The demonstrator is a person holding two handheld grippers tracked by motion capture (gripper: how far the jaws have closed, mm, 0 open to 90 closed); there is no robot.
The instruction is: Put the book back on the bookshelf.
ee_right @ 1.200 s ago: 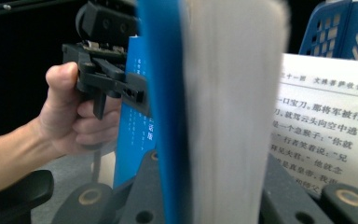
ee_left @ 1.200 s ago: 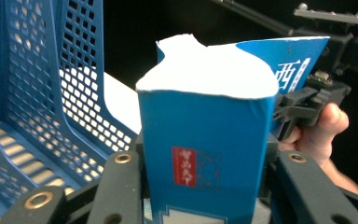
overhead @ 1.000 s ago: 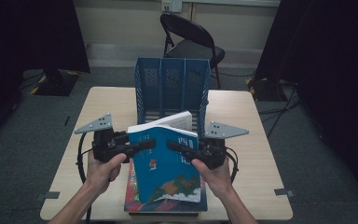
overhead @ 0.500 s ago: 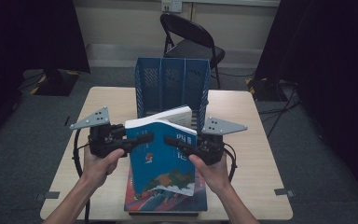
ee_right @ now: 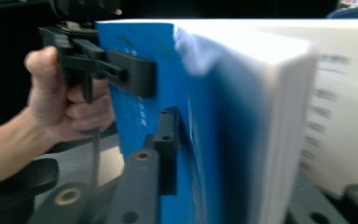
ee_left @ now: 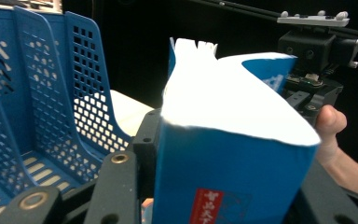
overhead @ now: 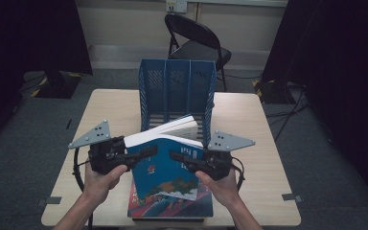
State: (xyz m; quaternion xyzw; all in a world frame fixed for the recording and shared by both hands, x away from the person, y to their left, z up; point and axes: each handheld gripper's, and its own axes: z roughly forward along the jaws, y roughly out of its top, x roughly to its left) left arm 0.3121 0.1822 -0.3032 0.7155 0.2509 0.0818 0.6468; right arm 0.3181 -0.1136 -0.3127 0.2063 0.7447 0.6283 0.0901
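**Blue book held up between 2 claws**

The left claw (overhead: 143, 154) clamps the blue book (overhead: 165, 165) by its left edge. The right claw (overhead: 179, 157) has just been opening, the book's right edge between its jaws; whether its pads press I cannot tell. The book is raised above another book (overhead: 172, 208) lying on the surface (overhead: 249, 143), just before the blue file rack (overhead: 177, 88).

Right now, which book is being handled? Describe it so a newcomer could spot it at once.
Start at the wooden table and find the blue file rack at its far middle. Just in front of the rack, the left gripper and right gripper have a thick blue book between them, tilted up off the table. Unlike the book lying flat beneath it, it is raised and its white pages fan open.
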